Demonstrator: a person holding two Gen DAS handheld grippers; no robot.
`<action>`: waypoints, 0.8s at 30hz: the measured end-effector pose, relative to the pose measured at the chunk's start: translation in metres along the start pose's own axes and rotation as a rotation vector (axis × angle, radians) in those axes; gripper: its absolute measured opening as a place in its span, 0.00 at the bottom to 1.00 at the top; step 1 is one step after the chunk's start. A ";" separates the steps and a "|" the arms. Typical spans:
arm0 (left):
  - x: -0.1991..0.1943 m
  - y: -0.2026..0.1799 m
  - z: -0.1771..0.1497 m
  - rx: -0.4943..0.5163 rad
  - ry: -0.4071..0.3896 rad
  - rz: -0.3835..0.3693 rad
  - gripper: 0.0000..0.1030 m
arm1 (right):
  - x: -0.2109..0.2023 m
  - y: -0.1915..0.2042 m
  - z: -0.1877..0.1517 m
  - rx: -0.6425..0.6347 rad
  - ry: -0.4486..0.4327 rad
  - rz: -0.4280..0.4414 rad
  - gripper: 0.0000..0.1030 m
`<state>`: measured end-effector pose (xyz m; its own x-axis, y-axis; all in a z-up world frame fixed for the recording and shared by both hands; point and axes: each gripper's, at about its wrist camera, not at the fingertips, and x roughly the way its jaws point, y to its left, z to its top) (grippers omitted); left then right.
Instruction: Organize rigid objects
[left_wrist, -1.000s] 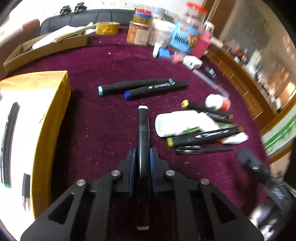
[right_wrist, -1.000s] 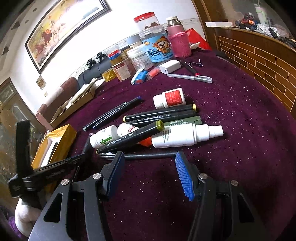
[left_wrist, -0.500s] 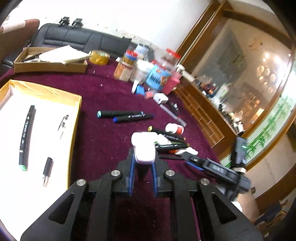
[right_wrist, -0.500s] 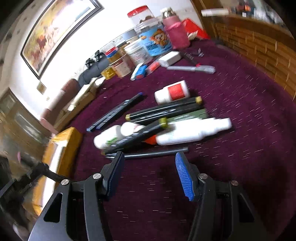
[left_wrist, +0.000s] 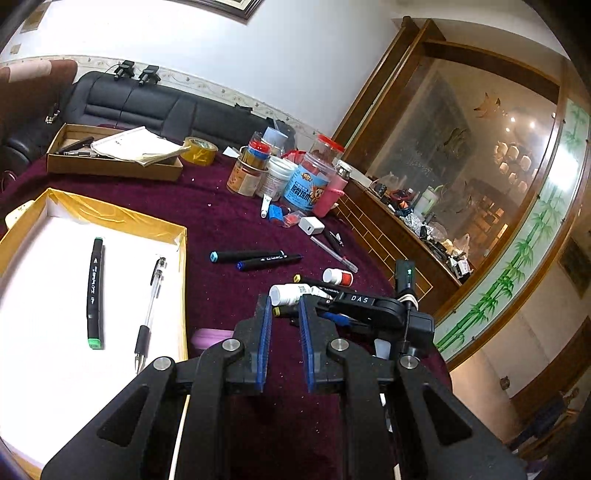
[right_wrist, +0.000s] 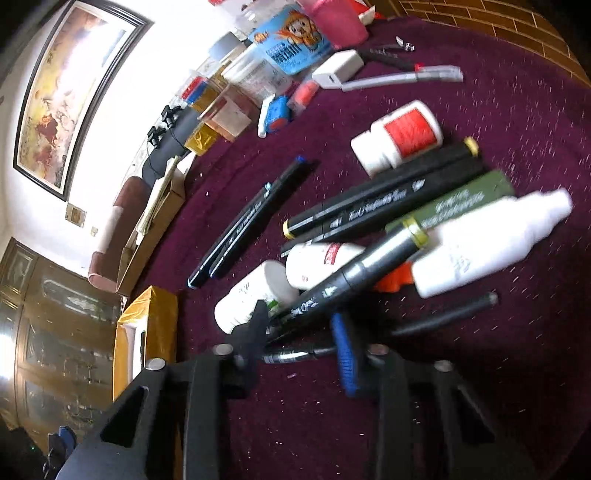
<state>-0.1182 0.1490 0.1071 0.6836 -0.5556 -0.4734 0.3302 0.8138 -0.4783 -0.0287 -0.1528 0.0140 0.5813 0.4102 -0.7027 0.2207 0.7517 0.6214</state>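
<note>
My left gripper (left_wrist: 283, 308) is open and empty, raised above the maroon cloth beside the gold-rimmed box (left_wrist: 110, 218). The box holds a black marker with a green cap (left_wrist: 95, 291) and a clear pen (left_wrist: 149, 312). A pink marker end (left_wrist: 212, 338) shows under my left finger, beside the box wall. My right gripper (right_wrist: 301, 321) is open, low over the pile, its jaws on either side of a black marker with an olive cap (right_wrist: 354, 273). Around it lie white bottles (right_wrist: 484, 243), two more black markers (right_wrist: 384, 199) and a thin dark pen (right_wrist: 443, 317).
Two black markers with blue caps (left_wrist: 255, 257) lie mid-table. A red-labelled white bottle (right_wrist: 399, 136) lies beyond the pile. Jars (left_wrist: 306, 184), a white charger (left_wrist: 311, 223), a tape roll (left_wrist: 200, 151) and a cardboard box (left_wrist: 110, 162) stand at the back. The table edge (left_wrist: 388, 251) is at right.
My left gripper carried the black marker up and toward the box, then opened; the marker is out of its jaws. My right gripper moved down into the pile around the olive-capped marker.
</note>
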 end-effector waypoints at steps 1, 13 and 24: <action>0.004 0.000 -0.002 -0.004 0.012 -0.005 0.12 | -0.001 0.001 -0.001 -0.002 -0.006 0.002 0.27; 0.060 -0.008 -0.035 -0.020 0.239 0.074 0.16 | -0.038 0.020 -0.019 -0.186 -0.024 0.022 0.16; 0.132 0.002 -0.026 -0.117 0.319 0.343 0.49 | -0.063 -0.009 -0.052 -0.282 0.057 0.012 0.15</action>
<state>-0.0444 0.0732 0.0243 0.5006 -0.2976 -0.8129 0.0322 0.9448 -0.3260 -0.1081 -0.1588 0.0342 0.5360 0.4420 -0.7193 -0.0169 0.8574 0.5143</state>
